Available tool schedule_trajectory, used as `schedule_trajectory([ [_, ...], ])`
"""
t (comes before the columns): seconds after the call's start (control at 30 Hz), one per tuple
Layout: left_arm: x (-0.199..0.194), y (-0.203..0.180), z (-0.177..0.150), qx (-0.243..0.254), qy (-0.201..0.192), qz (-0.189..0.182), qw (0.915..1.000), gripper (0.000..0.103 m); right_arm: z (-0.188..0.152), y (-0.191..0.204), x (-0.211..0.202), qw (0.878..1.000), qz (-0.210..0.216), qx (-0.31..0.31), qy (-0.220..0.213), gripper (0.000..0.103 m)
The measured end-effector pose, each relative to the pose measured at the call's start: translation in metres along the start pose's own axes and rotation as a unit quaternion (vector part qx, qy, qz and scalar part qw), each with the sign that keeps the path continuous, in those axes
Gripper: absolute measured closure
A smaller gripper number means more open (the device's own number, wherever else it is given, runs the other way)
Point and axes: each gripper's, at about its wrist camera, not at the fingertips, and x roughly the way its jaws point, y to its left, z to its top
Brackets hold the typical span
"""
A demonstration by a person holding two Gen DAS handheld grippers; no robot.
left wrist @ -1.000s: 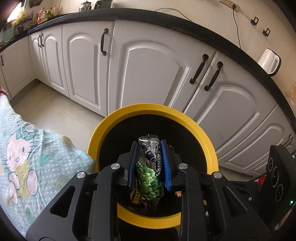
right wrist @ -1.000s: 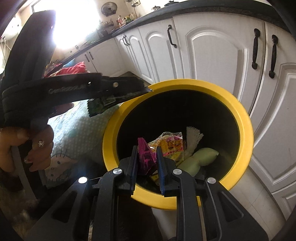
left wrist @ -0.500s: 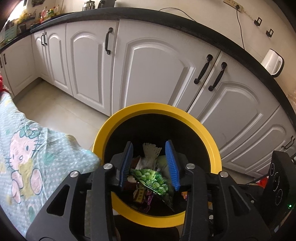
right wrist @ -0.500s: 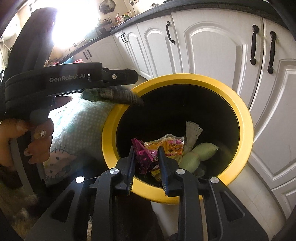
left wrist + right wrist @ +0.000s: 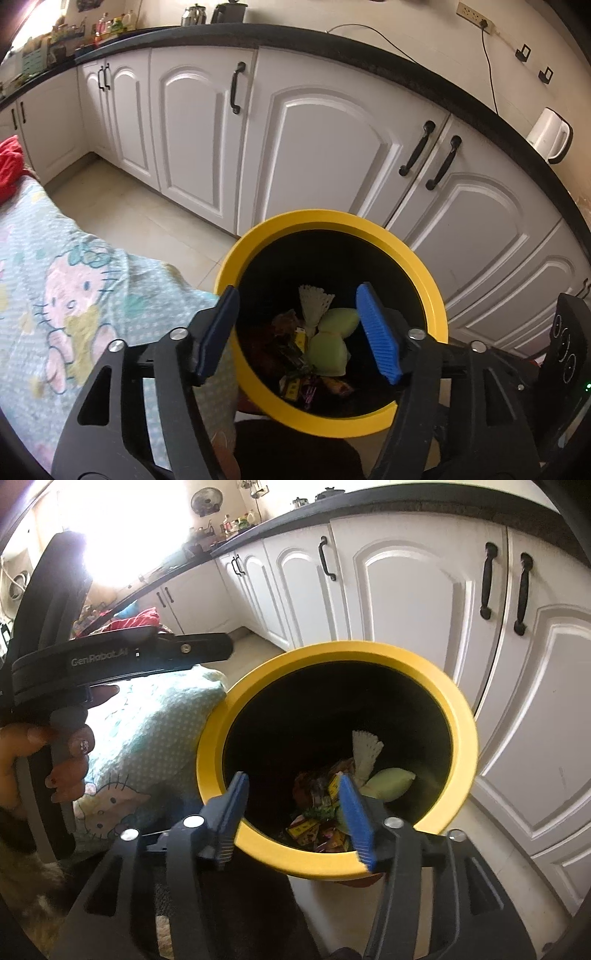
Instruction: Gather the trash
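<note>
A black bin with a yellow rim [image 5: 325, 217] [image 5: 351, 650] stands on the floor in front of white cabinets. Several wrappers [image 5: 295, 350] [image 5: 317, 805], a pale green pouch [image 5: 328, 347] [image 5: 388, 782] and a white paper piece [image 5: 314, 302] [image 5: 364, 753] lie at its bottom. My left gripper [image 5: 297, 290] hangs over the near left rim, its jaws opening and holding nothing. My right gripper [image 5: 293, 777] hovers over the near rim, its jaws also opening and empty. The trash shows far below, between the blue pads [image 5: 354, 812].
A pale blue cartoon-cat cloth [image 5: 74, 288] [image 5: 147, 731] covers a surface left of the bin. White cabinet doors [image 5: 325, 147] with black handles run behind it under a black counter. A white kettle [image 5: 550, 134] stands at the right. A hand [image 5: 66, 760] holds the left gripper's handle.
Both grippers opened. The green snack packet fell from the left jaws and the pink wrapper from the right jaws into the bin. The left gripper drew back a little.
</note>
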Motion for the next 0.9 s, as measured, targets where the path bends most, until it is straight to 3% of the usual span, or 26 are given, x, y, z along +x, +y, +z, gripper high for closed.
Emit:
schedule_trajectory([
  [0.13, -0.010, 0.007, -0.001, -0.008, -0.003, 0.008, 0.9999, 0.027, -0.001, 0.004, -0.007, 1.000, -0.010, -0.004, -0.006, 0.037],
  [0.37, -0.033, 0.016, -0.005, -0.012, -0.014, 0.018, 0.9997, 0.011, 0.000, 0.014, -0.019, 0.999, -0.033, -0.009, -0.020, 0.019],
  [0.5, -0.051, 0.021, -0.009, -0.014, -0.025, 0.025, 0.9993, 0.011, 0.001, 0.018, -0.027, 0.998, -0.047, -0.006, -0.028, 0.016],
  [0.6, -0.061, 0.022, -0.014, -0.013, -0.032, 0.031, 0.9989, 0.011, 0.001, 0.021, -0.033, 0.998, -0.060, 0.000, -0.038, 0.009],
  [0.9, -0.095, 0.030, -0.029, -0.019, -0.052, 0.043, 0.9975, 0.011, -0.001, 0.038, -0.050, 0.995, -0.084, -0.002, -0.051, 0.007],
])
